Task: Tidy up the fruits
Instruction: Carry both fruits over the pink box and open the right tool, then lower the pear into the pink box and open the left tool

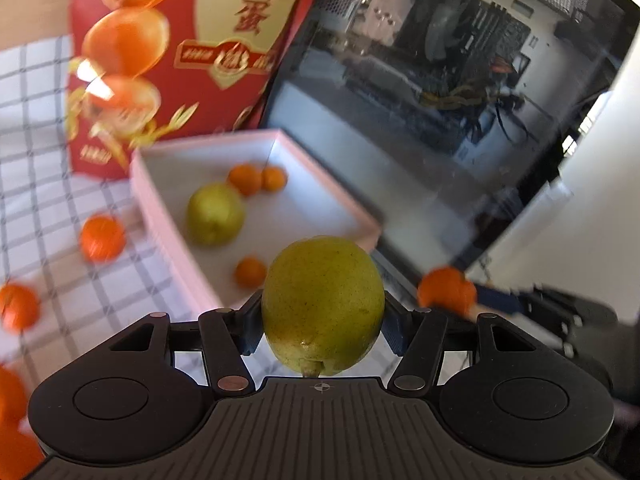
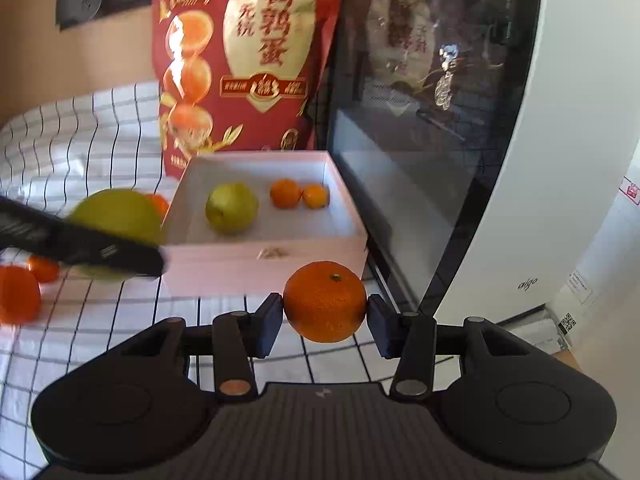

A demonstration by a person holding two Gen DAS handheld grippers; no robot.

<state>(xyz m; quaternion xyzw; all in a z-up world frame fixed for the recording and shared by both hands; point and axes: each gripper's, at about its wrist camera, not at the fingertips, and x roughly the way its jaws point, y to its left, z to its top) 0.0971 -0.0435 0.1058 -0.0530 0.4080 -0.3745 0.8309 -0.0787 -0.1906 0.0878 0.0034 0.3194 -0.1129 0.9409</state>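
**Q:** Nearest your left lens, what sits there?

**Me:** Pear (image 1: 322, 306), stem end toward the camera, clenched between the pads of my left claw (image 1: 322, 312). Both pads press its sides and it hangs clear of the checked cloth (image 1: 48, 184) on the table.

**Q:** And the right?

**Me:** My right claw (image 2: 325, 314) grips a mandarin (image 2: 325, 302), one pad on each side, green stem nub facing up. It hangs in front of the box (image 2: 264, 258), not over it.

**Q:** Where is the box from the left side?

**Me:** Ahead of the pear and slightly left, a shallow pale pink box with a white inside. It holds a second pear (image 1: 215, 214), two small oranges (image 1: 258, 178) touching each other near the far wall, and one more orange (image 1: 250, 273) close to the near wall.

**Q:** Any fruit outside?

**Me:** Several mandarins lie on the cloth left of the box: one (image 1: 102, 238) just beside its wall, another (image 1: 18, 306) nearer the frame's edge. All are blurred.

**Q:** What stands behind?

**Me:** A red bag (image 2: 248, 64) with gold lettering, upright against the box's far side. To the right is a dark glass panel (image 2: 432, 92) in a white case (image 2: 572, 160).

**Q:** Do the claws see each other?

**Me:** Yes. From the right, my left claw and its pear show as a blur left of the box.
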